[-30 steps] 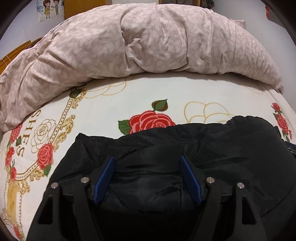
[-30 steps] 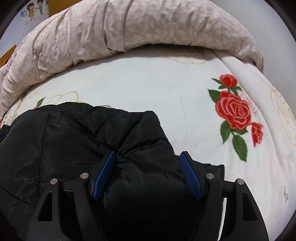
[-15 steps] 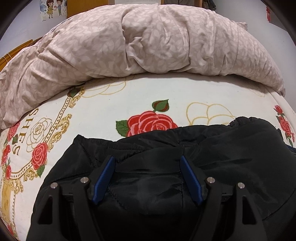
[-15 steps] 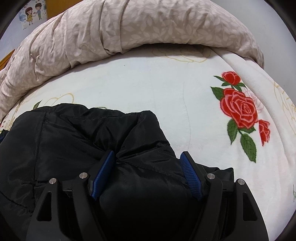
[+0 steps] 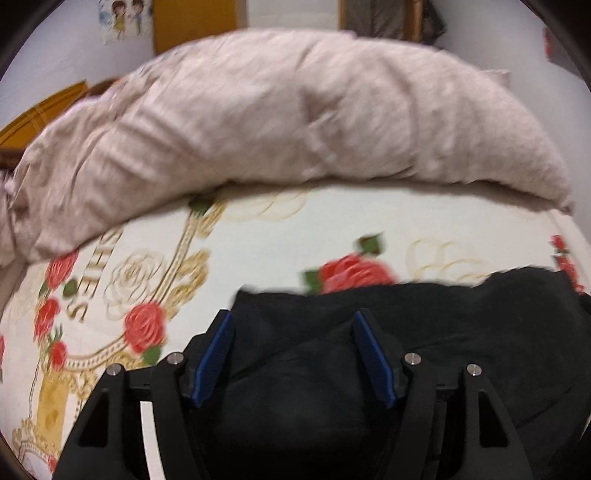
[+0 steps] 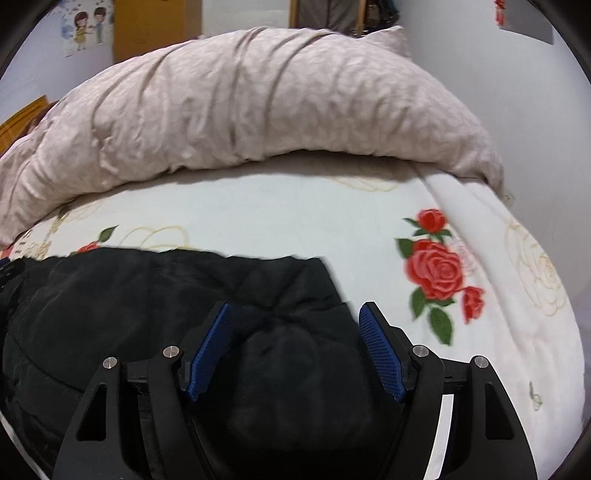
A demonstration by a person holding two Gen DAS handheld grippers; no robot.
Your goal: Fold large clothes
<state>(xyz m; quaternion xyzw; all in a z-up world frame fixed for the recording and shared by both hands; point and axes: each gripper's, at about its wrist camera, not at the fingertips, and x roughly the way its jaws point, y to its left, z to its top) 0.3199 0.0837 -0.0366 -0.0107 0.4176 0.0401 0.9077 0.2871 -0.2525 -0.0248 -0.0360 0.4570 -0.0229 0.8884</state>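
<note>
In the left wrist view, a black padded jacket (image 5: 424,354) is seen lying on a white bedspread (image 5: 280,236) printed with red roses and gold scrollwork, and a bulge of its fabric is bunched between the blue pads of the left gripper (image 5: 291,354); the jaws are closing, but whether the pads already press the cloth cannot be told through the blur. Gold letters reading roughly "SHES" (image 5: 86,277) are printed on the bedspread at the left, partly cut off by a rumpled beige duvet (image 5: 288,110) heaped across the far side of the bed. A cartoon sticker of two children (image 5: 123,18) is fixed to the wall behind. Bare bedspread is left between the jacket's far edge and the duvet. In the right wrist view, the jacket's (image 6: 147,314) right corner is gathered between the pads of the right gripper (image 6: 295,350), set wide apart; a grip cannot be confirmed. Open bedspread (image 6: 295,206) is shown beyond and to the right of the jacket, up to the rounded bed edge by the wall. The duvet (image 6: 240,99) and the sticker (image 6: 86,27) are seen again at the back.
</note>
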